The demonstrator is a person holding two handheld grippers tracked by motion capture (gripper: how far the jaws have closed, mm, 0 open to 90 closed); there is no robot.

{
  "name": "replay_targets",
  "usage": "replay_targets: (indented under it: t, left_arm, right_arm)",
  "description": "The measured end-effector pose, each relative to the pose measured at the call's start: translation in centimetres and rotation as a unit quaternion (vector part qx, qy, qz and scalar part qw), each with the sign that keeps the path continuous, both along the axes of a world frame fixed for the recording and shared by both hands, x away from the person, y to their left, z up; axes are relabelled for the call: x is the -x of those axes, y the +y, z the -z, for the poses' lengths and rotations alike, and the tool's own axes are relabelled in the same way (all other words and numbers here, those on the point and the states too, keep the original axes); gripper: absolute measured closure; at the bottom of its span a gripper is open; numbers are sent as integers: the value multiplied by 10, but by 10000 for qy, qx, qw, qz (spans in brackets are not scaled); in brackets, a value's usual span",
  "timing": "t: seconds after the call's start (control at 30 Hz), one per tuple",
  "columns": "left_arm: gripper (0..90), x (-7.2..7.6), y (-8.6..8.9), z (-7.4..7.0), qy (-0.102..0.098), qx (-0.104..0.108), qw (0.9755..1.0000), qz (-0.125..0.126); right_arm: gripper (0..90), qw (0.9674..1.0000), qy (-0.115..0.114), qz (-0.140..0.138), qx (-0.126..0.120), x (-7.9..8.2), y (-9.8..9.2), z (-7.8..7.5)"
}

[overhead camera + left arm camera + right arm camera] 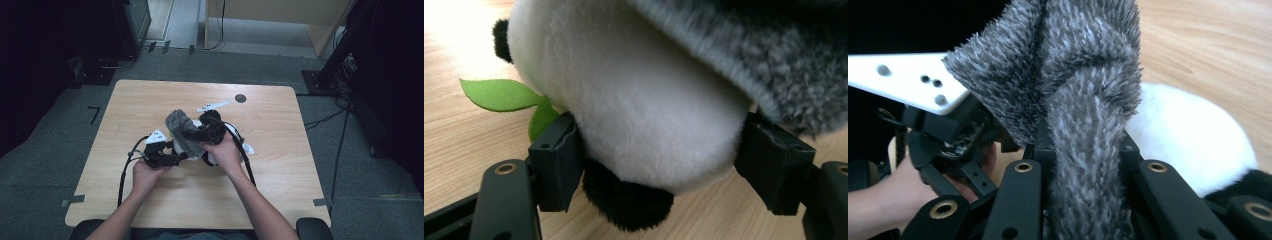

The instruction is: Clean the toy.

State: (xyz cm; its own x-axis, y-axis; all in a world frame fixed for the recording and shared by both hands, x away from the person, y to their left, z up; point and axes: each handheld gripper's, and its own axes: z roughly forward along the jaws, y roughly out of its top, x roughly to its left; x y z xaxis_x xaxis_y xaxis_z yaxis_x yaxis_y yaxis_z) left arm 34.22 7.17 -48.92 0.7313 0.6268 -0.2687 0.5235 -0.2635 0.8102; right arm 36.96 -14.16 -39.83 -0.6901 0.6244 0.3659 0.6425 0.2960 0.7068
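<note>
- My left gripper (179, 158) sat low on the wooden table (280, 165), in my left hand (145, 175), its two black jaws clamped on either side of the white belly of a plush panda (644, 115).
- In the left gripper view the pads pressed into the soft white fur from both flanks, so that claw held the toy across a fairly wide span.
- A black furry limb (626, 202) of the panda hung down between those jaws, and a green felt leaf (499, 94) stuck out from the toy just beside the jaw at the left of that view.
- My right gripper (200, 134), in my right hand (222, 152), had its jaws drawn close together and pinched on a fold of a shaggy grey cloth (1083, 100).
- In the right gripper view the grey pile rose straight up between my jaws and fanned out above them.
- That cloth (181, 127) lay over the top of the panda; in the left gripper view its edge (784, 65) rested against the toy's white fur.
- The panda lay near the middle of the table, between my two hands, its white body (1188, 145) just beside the cloth.
- A small dark round spot (240, 98) marked the table near its far edge, well apart from the toy.
</note>
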Motion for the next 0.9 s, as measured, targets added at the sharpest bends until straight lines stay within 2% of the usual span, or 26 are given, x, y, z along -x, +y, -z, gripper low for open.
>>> replay_targets:
  t: [0.2,0.27,0.53,0.9]
  left_arm:
    - [261,0,0,0,25,28,10000,-17]
    - [275,-1,1,0,41,20,10000,-23]
    - [291,-1,1,0,78,36,10000,-45]
    - [295,-1,1,0,99,41,9999,-50]
  right_arm:
    - [735,9998,-85,26,191,1,-4,4]
    - [736,9995,-104,75,276,3,-10,4]
    - [737,9989,-110,264,360,10,-37,5]
    - [734,9982,-177,507,261,24,-75,-1]
